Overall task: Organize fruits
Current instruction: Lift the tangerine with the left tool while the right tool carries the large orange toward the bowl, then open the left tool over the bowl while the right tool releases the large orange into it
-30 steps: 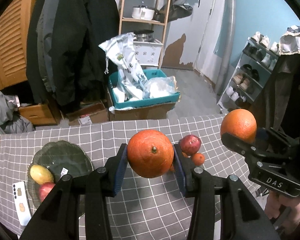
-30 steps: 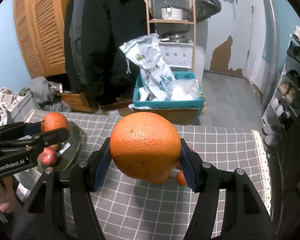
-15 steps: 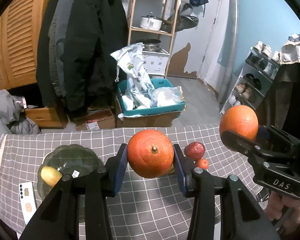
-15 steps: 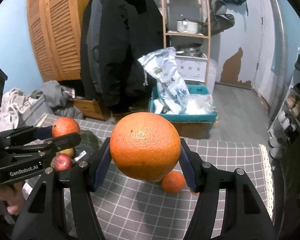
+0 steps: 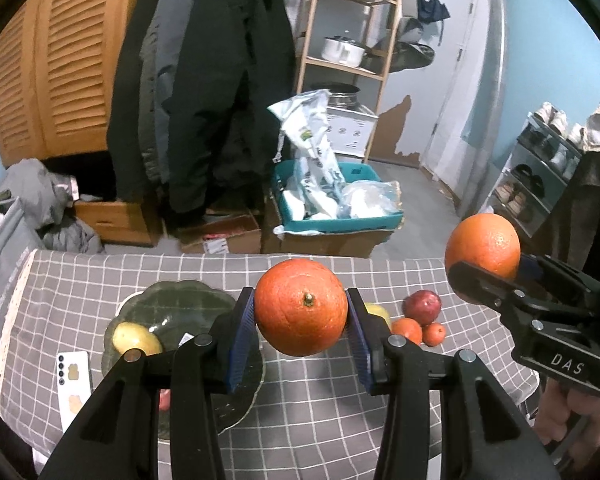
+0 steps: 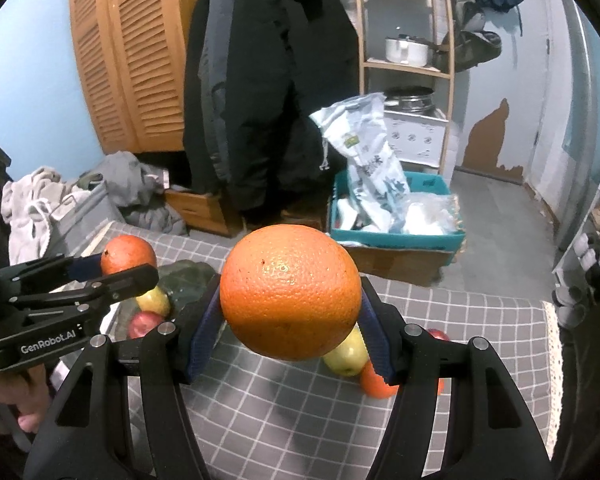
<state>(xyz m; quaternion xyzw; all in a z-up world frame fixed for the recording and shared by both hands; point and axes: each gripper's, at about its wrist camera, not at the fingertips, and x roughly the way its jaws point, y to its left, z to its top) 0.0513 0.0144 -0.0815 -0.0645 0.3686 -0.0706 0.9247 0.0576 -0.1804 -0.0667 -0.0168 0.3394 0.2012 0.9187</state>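
Note:
My left gripper (image 5: pixel 300 312) is shut on a deep-orange orange (image 5: pixel 301 307) held above the checked tablecloth (image 5: pixel 320 400). My right gripper (image 6: pixel 290 300) is shut on a larger, paler orange (image 6: pixel 290 292). Each gripper shows in the other's view: the right gripper (image 5: pixel 484 256) with its orange (image 5: pixel 483 245), the left gripper (image 6: pixel 128 262) with its orange (image 6: pixel 127 253). A dark green glass plate (image 5: pixel 172 300) at left holds a yellow fruit (image 5: pixel 136 338) and a red apple (image 6: pixel 144 323). On the cloth at right lie a red apple (image 5: pixel 422 306), two small tangerines (image 5: pixel 408 329) and a yellow-green apple (image 6: pixel 346 354).
A white phone (image 5: pixel 73 388) lies left of the plate. The table's lace-trimmed edges are at left and right. Beyond the far edge stand cardboard boxes, a teal bin (image 5: pixel 340 216) with bags, hanging coats and a wooden shelf. A person's hand (image 5: pixel 560 424) holds the right gripper's handle.
Both grippers, each still clamped on its orange, have drawn back and a little up; more of the table, the plate and the loose fruit has come into view.

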